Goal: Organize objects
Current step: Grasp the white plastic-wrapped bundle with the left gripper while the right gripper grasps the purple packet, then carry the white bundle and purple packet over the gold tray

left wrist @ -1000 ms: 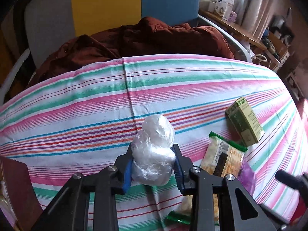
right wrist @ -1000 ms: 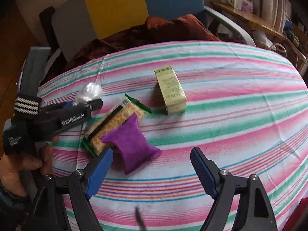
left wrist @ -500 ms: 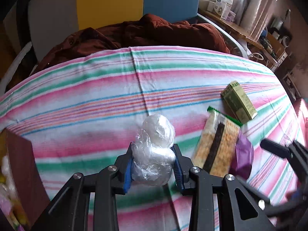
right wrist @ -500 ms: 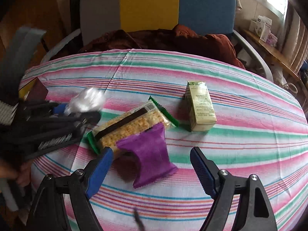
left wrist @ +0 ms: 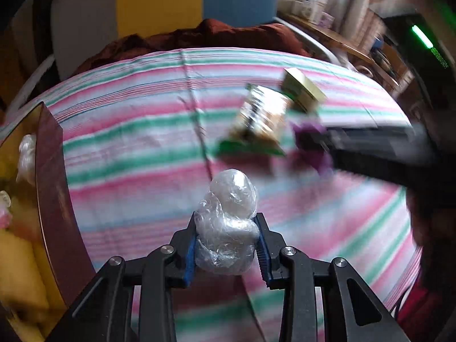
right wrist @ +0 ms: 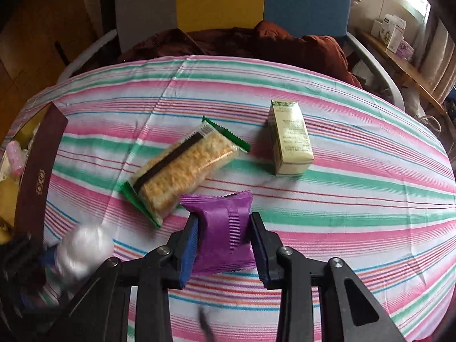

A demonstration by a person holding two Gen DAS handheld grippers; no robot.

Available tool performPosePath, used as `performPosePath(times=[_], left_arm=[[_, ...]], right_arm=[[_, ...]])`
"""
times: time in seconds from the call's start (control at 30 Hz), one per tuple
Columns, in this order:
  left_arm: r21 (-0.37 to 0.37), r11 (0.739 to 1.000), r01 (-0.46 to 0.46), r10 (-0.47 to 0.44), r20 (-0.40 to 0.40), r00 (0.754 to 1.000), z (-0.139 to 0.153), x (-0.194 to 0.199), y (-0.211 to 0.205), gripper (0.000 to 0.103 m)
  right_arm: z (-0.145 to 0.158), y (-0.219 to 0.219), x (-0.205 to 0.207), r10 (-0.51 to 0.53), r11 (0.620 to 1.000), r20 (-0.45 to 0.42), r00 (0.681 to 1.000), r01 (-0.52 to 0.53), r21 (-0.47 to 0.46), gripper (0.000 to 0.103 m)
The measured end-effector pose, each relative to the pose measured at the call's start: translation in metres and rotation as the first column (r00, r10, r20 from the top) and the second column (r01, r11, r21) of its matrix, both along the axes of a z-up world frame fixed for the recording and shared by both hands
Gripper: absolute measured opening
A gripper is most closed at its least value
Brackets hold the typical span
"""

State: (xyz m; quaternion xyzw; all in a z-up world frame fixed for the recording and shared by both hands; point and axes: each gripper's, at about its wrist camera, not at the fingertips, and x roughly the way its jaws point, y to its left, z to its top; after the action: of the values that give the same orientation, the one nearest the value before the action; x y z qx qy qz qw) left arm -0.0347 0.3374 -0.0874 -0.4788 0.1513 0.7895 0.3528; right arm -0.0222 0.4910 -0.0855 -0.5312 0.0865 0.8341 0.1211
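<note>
Left tool [left wrist: 226,246] clamps plastic wad [left wrist: 229,222]. Right tool [right wrist: 223,242], jaws just closed, pinches purple packet [right wrist: 225,233]. Risk: slick wrapper slips out on lifting.

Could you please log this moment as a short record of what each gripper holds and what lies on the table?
left gripper: shut on the clear plastic bundle
right gripper: jaws just closed on the purple packet
loose on striped tablecloth: cracker pack, pale green carton
brown box: at the table's left edge, open, some items inside
</note>
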Motion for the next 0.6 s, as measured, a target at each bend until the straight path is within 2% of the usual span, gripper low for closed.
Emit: performPosePath(times=[0.1, 0.2, 0.33, 0.6], left_arm=[[-0.020, 0.999, 0.046, -0.048, -0.111, 0.993, -0.005, 0.025, 0.003, 0.036], [0.004, 0.998, 0.056, -0.054, -0.141, 0.989, -0.009, 0.027, 0.004, 0.036], [0.017, 0.997, 0.077, -0.072, -0.208, 0.976, -0.014, 0.032, 0.003, 0.037], [0.030, 0.997, 0.078, -0.070, -0.205, 0.976, -0.013, 0.029, 0.003, 0.037]], right_arm=[[-0.006, -0.006, -0.002, 0.012, 0.999, 0.037, 0.999, -0.013, 0.035, 0.035], [-0.009, -0.015, -0.003, 0.032, 0.996, 0.055, 0.998, -0.036, 0.083, 0.035], [-0.011, -0.013, -0.003, 0.028, 0.996, 0.066, 0.997, -0.034, 0.085, 0.035], [-0.016, -0.005, -0.002, -0.005, 0.999, 0.074, 0.997, 0.002, 0.033, 0.036]])
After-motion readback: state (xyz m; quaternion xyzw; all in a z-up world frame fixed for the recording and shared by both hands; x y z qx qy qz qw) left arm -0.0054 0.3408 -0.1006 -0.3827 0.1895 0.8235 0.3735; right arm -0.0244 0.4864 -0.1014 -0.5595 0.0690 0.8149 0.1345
